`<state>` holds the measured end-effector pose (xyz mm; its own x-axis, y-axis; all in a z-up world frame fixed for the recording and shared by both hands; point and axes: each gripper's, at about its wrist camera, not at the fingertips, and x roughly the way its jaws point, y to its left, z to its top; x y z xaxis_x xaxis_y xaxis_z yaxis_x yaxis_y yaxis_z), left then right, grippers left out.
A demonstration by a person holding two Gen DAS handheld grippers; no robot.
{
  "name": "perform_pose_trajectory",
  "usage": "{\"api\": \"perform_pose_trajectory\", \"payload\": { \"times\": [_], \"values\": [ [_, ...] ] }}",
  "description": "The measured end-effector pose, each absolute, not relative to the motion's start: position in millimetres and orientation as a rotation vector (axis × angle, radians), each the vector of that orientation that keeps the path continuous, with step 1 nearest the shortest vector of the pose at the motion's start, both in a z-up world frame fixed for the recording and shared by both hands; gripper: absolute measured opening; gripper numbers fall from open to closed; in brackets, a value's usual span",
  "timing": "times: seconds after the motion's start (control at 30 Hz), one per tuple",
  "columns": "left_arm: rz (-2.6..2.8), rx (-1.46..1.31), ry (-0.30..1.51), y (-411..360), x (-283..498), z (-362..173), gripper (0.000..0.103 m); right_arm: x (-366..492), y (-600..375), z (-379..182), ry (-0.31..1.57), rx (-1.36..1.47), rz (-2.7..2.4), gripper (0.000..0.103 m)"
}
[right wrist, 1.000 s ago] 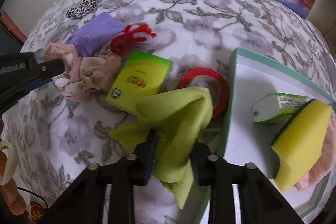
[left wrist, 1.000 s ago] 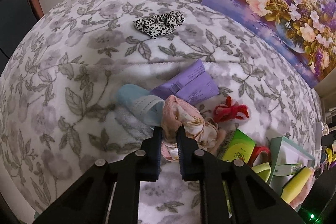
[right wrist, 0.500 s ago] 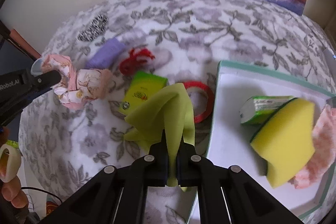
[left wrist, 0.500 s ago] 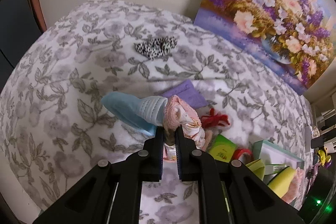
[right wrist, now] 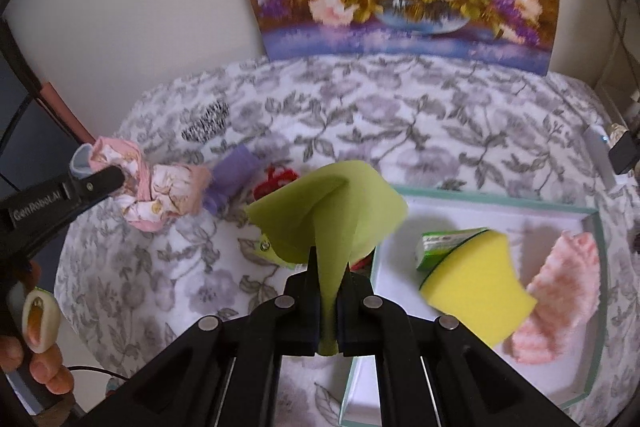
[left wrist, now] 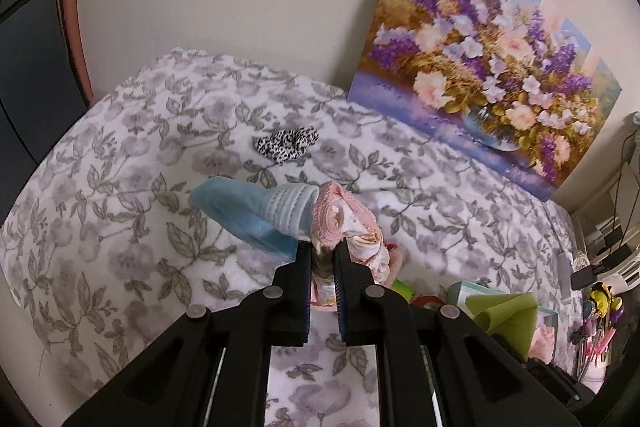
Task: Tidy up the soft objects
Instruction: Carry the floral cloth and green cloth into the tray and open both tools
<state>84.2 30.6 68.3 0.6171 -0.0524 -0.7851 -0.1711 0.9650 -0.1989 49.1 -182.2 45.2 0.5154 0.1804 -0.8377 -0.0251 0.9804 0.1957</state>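
1. Grippers both had cloth in their jaws. In the left wrist view the left gripper [left wrist: 322, 247] sat at lower centre of the frame, its fingers drawn narrow and pinched on a pink floral cloth bundle [left wrist: 352, 227], raised clear of the bedspread.
2. A pale blue sock [left wrist: 256, 213] stuck out to the left of that bundle, right at the fingertips; whether the jaws clamped it too, I could not tell.
3. The floral bedspread [left wrist: 120, 187] filled the middle of that frame, with a black-and-white spotted scrunchie [left wrist: 286, 143] lying alone above centre, well apart from the held bundle.
4. A flower painting [left wrist: 488, 87] leaned against the wall at upper right.
5. Over to the right wrist view: the right gripper [right wrist: 328, 263], bottom centre, was closed tight on a green cloth [right wrist: 328, 211], which fanned up out of the jaws and hung above the bedspread.
6. At right of that frame sat a white tray [right wrist: 500, 211] with a teal rim. Inside it lay a yellow sponge [right wrist: 476, 291], a small green packet [right wrist: 444, 245] just behind the sponge, and a pink fluffy cloth [right wrist: 560, 299] by the tray's right wall.
7. At left of the same view the left gripper showed again, the pink bundle clamped at its tip.
8. On the bedspread between the two grippers lay a purple packet [right wrist: 232, 179] and a red tie [right wrist: 276, 181], both partly hidden behind the green cloth.
9. A hand [right wrist: 40, 367] gripped the left tool's handle at the lower left edge.
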Motion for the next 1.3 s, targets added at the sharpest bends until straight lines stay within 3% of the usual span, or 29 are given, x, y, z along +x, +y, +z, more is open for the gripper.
{"api": "perform_pose_trajectory", "payload": {
  "times": [0.4,0.8,1.13,1.3],
  "values": [
    [-0.016,-0.218,0.882,-10,66,83,0.011,33,-219,75,0.94,0.206,0.081,0.005],
    [-0.221,-0.088,0.898,-108,39,88,0.011,5,-312,93,0.894,0.289,-0.09,0.005],
    [-0.314,-0.004,0.978,-164,21,67,0.011,-14,-348,81,0.935,0.307,-0.157,0.005],
    [-0.327,0.043,1.07,-182,21,42,0.011,-9,-347,49,1.057,0.299,-0.157,0.005]
  ]
}}
